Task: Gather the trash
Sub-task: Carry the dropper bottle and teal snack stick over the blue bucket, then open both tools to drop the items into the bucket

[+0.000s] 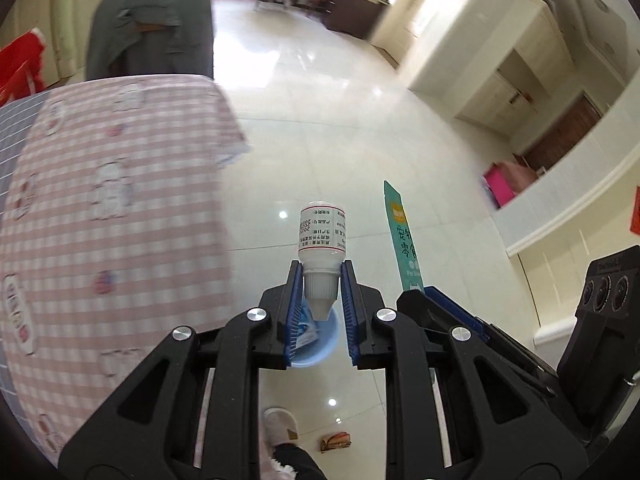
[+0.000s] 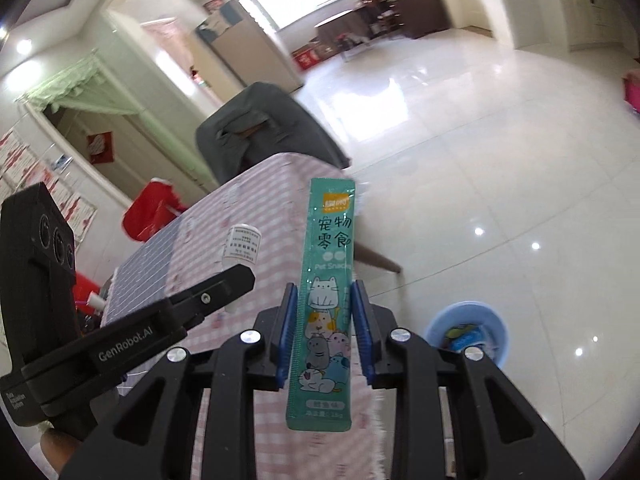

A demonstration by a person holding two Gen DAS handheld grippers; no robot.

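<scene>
Big tiled room, glossy floor (image 1: 340, 128), cabinets and a cluttered counter far back at frame top. Table w/ pink check cloth (image 1: 108, 208) fills left of the left wrist view, centre-left of the right wrist view; grey-draped chair (image 2: 260, 128) behind it.

Blue basin (image 2: 468, 332) on the floor, lower right in the right wrist view, wrappers already inside; in the left wrist view only a sliver shows between the jaws, low centre.

Left gripper (image 1: 320, 292) clamped on the cap end of a small white bottle (image 1: 322, 232), body sticking out ahead. Right gripper (image 2: 326, 320) clamped on a teal pet-snack sachet (image 2: 328, 288), pads pinching its mid-length, sachet upright. Both items off the table, in the air.

Step, as I judge it: carry both to the basin and drop.
- Bring each claw directly over the basin before opening.
- Sachet is light and flat, may flutter: release low.
- Bottle could bounce or roll out: release low too.
- Grippers sit close together; stagger the drops to avoid a knock.

Hard to see: cloth blurred. Basin contents unclear. Small brown thing on the floor by a slipper (image 1: 280, 428), bottom of the left wrist view, unidentifiable. Bottle label unreadable.
</scene>
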